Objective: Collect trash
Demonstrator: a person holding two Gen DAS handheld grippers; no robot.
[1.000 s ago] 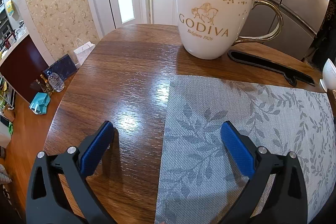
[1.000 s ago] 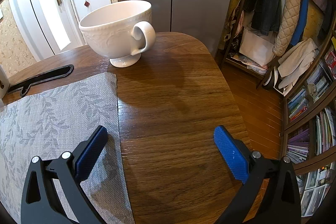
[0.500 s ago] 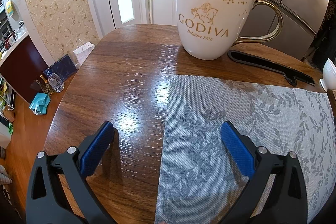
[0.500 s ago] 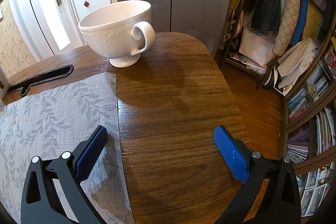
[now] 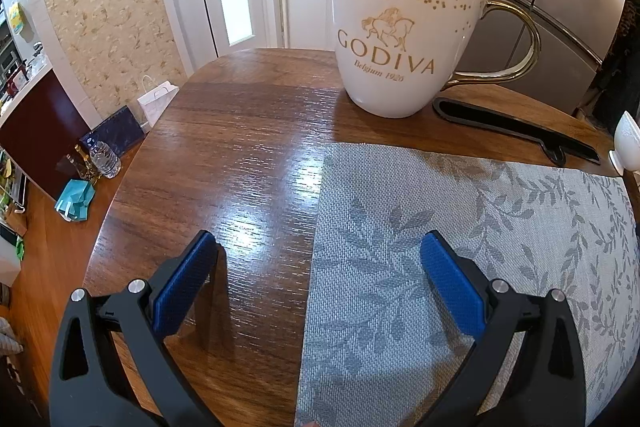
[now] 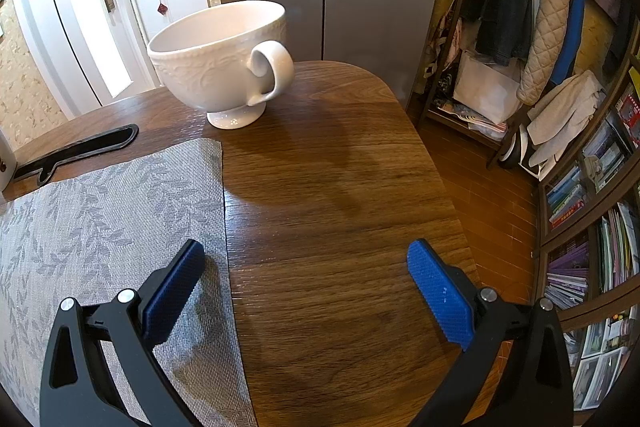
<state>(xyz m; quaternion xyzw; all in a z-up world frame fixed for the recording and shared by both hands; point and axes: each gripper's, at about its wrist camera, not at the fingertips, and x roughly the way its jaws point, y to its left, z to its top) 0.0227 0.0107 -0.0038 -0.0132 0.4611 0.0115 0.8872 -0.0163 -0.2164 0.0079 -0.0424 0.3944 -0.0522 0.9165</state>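
Observation:
My left gripper (image 5: 316, 247) is open and empty, low over the wooden table (image 5: 240, 155), straddling the left edge of a grey leaf-patterned placemat (image 5: 460, 227). My right gripper (image 6: 306, 255) is open and empty over the placemat's right edge (image 6: 100, 195) and bare table (image 6: 340, 187). No piece of trash shows in either view. A white Godiva mug with a gold handle (image 5: 404, 27) stands ahead of the left gripper. A white footed cup (image 6: 224, 63) stands ahead of the right gripper.
A flat black tool (image 5: 516, 127) lies between mug and cup behind the placemat; it also shows in the right wrist view (image 6: 76, 151). The table's rounded edges drop to the floor at left (image 5: 120, 179) and right (image 6: 448, 187). Shelves (image 6: 592, 227) stand at right.

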